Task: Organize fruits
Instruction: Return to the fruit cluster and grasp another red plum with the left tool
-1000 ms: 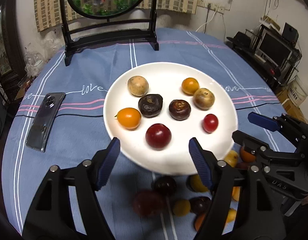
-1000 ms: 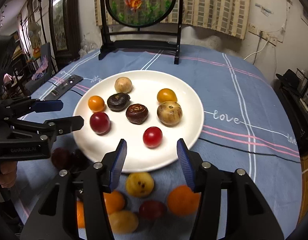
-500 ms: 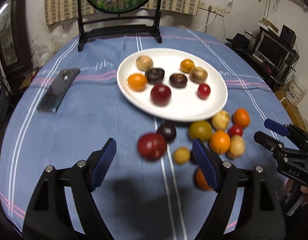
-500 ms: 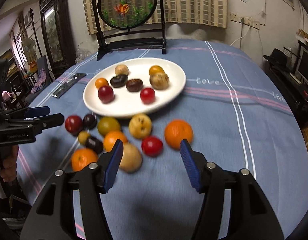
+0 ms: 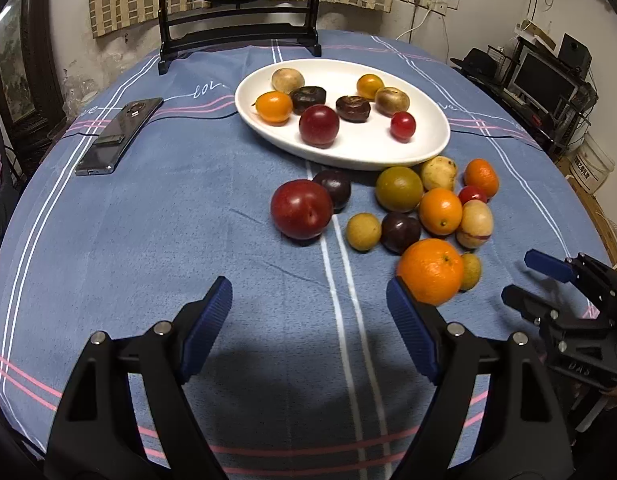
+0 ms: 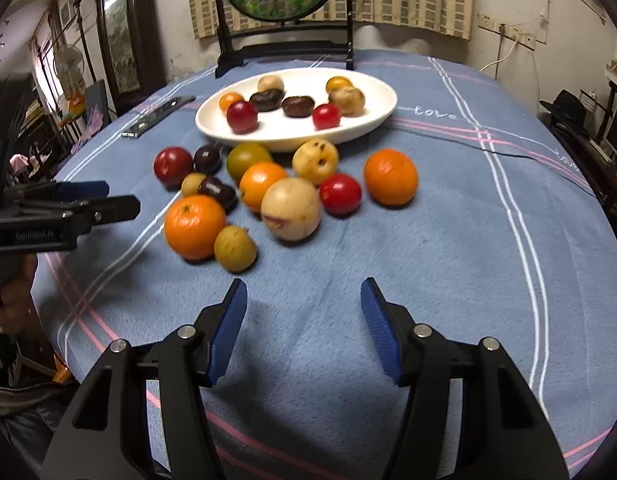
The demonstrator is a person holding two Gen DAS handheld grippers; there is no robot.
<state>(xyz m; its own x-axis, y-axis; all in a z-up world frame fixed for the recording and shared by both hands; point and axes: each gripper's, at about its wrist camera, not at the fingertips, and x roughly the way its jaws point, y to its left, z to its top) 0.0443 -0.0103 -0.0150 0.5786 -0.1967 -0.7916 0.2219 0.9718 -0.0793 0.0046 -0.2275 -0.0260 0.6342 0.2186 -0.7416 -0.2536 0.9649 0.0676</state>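
We've pulled both grippers back from the plate (image 5: 428, 148) toward the near table edge. Left gripper (image 5: 308, 320) and right gripper (image 6: 302, 320) gape, nothing between them (empty). Loose fruits (image 6: 292, 208) lie clustered just before the plate, unsorted; picking comes next.

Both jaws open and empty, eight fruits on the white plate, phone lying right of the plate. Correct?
Not quite: the phone lies left of the white plate, as the left wrist view shows. The rest holds: left gripper and right gripper stand open and empty, eight fruits on the plate.
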